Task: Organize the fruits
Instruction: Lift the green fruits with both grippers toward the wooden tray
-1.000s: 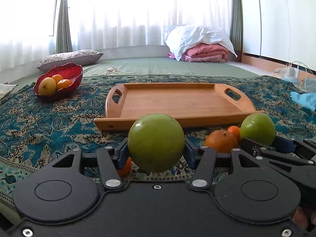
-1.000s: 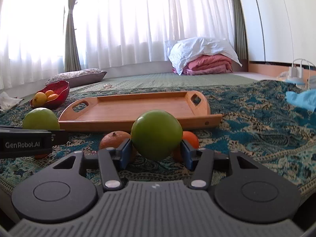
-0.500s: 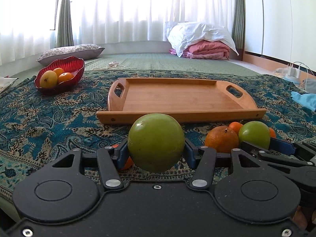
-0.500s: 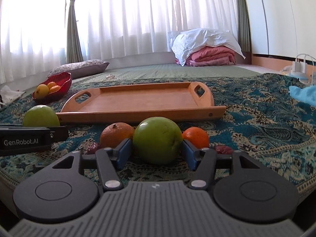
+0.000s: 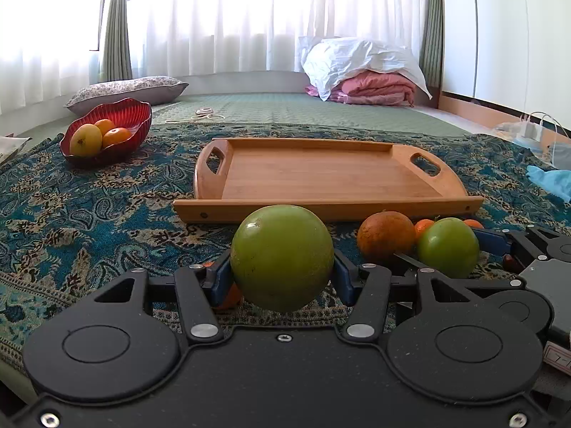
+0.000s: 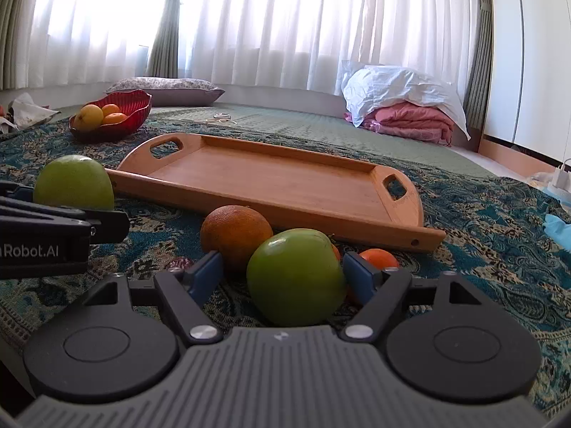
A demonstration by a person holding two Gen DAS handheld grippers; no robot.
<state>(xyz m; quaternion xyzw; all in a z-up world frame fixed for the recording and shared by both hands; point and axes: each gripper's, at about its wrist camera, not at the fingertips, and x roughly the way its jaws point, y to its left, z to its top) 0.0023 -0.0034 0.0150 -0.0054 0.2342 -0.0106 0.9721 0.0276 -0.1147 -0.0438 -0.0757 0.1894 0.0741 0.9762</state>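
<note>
Far left on the patterned cloth (image 5: 89, 214): red bowl (image 5: 137, 116), already loaded with yellow and orange fruit. Just right of it and well apart, wooden tray (image 5: 321, 174), bare, nothing delivered yet.

Front and centre now, left gripper (image 5: 282, 267): jaws clamped on the first green apple (image 5: 282, 249), held clear of the cloth, same as a second ago. No change there.

Moving right, past the big orange (image 6: 235, 235), and here's the news! Right gripper (image 6: 282, 267): jaws clamped on the second green apple (image 6: 296, 281) a moment back, now sprung wide apart, blue pads off the skin on both sides. Apple sitting between them, down among the loose fruit (resting on the cloth, by the look of it), with a small tangerine (image 6: 378, 258) just beyond the right pad.

Meaning? Probably a release or a re-grip short of the tray, so no progress on that side yet. Tray waiting ahead; left apple looking like the likelier first delivery.
</note>
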